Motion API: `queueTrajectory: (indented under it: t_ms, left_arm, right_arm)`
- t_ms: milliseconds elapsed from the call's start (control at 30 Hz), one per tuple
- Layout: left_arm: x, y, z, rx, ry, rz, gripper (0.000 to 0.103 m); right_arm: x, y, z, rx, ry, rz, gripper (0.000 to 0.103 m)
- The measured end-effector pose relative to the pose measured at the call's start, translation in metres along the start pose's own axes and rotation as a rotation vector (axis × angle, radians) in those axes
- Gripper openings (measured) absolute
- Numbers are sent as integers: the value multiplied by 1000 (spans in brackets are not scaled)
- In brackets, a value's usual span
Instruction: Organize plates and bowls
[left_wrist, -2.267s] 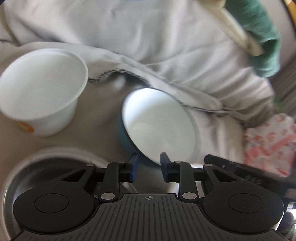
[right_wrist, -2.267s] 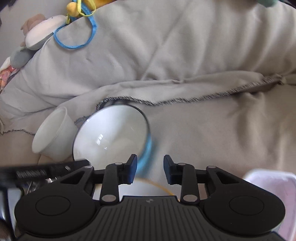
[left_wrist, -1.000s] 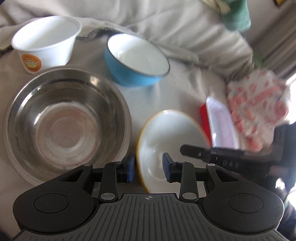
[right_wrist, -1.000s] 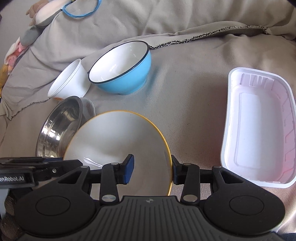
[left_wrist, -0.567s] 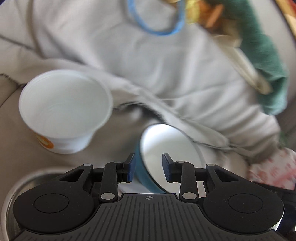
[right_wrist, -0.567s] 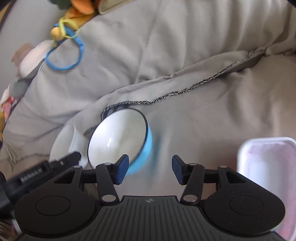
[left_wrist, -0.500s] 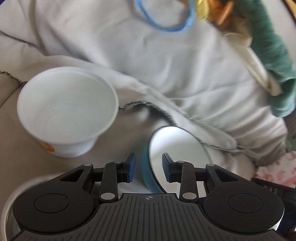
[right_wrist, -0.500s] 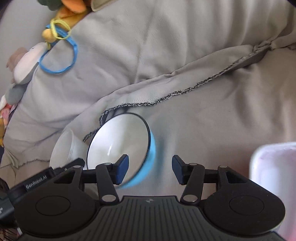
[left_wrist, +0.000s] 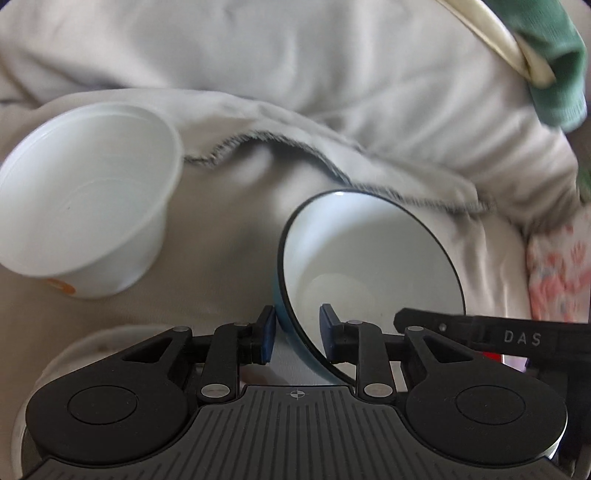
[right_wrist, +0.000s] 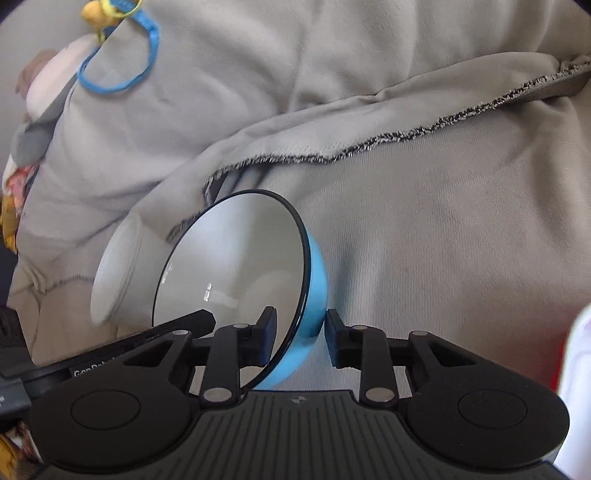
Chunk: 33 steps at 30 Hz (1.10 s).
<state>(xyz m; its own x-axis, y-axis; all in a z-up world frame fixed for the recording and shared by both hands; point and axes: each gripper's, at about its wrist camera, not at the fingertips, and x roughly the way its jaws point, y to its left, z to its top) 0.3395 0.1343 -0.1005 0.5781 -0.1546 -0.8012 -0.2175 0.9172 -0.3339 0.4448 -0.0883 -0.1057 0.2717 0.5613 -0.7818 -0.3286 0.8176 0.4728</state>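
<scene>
The blue enamel bowl with a white inside and black rim (left_wrist: 369, 266) sits tilted and empty on the beige cloth (right_wrist: 443, 221), just beside an empty white plastic tub (left_wrist: 85, 206). The left gripper (left_wrist: 297, 338) straddles its near rim, jaws just closing, pads not clearly pressing. The right gripper (right_wrist: 299, 338) pinches the opposite wall, having just closed. Only the right view shows a blue ring (right_wrist: 122, 59) lying upslope.
</scene>
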Motion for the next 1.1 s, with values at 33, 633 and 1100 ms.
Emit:
queueTrajectory:
  t_ms: [33,633,1100]
  left_arm:
    - [5,-2,0,4,11,-6,32]
    - [-38,-24,-11,94,-71,-77,31]
    - [-109,-41,-126,121,53,-92,39]
  right_arm:
    - [-3,0,-2,-10,6,-13,28]
    - [-35,17,-20,-31,-134,-48,29]
    - [-125,44,-142,-46,-124,-75,29]
